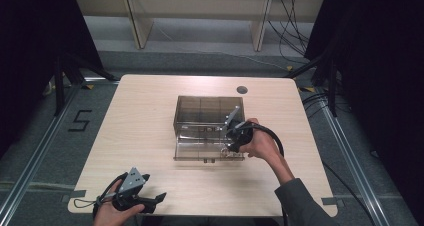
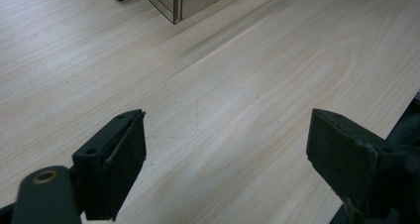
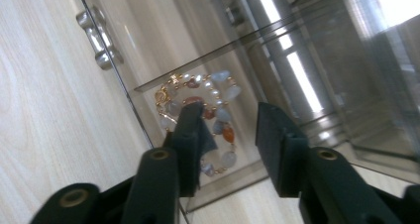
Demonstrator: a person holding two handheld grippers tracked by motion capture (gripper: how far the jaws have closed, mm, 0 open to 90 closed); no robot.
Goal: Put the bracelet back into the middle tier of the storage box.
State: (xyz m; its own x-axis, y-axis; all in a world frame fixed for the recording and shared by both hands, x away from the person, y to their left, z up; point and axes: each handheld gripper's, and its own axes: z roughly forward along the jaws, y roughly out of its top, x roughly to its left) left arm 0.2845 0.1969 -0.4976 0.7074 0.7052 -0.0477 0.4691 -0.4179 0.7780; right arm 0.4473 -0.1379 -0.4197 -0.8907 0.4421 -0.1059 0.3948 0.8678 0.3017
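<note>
Nearest the high camera, at the table's near left edge, the left gripper (image 1: pixel 159 198) lies low over the wood in the person's left hand (image 1: pixel 111 212), its grey plate on top. Its own view shows its jaws spread wide with only bare table (image 2: pixel 237 85) between them, and a corner of the smoky clear box (image 2: pixel 171 1) at the far edge.

Farther in, right of the table's middle, the right gripper (image 1: pixel 232 145) reaches into the pulled-out drawer (image 1: pixel 200 153) of the box, held by the right hand (image 1: pixel 260 143) with a grey sleeve (image 1: pixel 300 198) behind it. From above the drawer's contents are too small to make out. The right gripper's own view shows them: a beaded bracelet (image 3: pixel 218 92) of pale blue, white, red and orange stones with gold links lies coiled in the drawer's near compartment. The jaws stand partly apart over it; one finger (image 3: pixel 190 130) overlaps the bracelet's coil, and whether it touches cannot be told. The pads do not press on it. The drawer's metal handle (image 3: pixel 94 38) shows at the upper left there.

On the floor left of the table, black tape forms the figure "5" (image 1: pixel 80 120).
</note>
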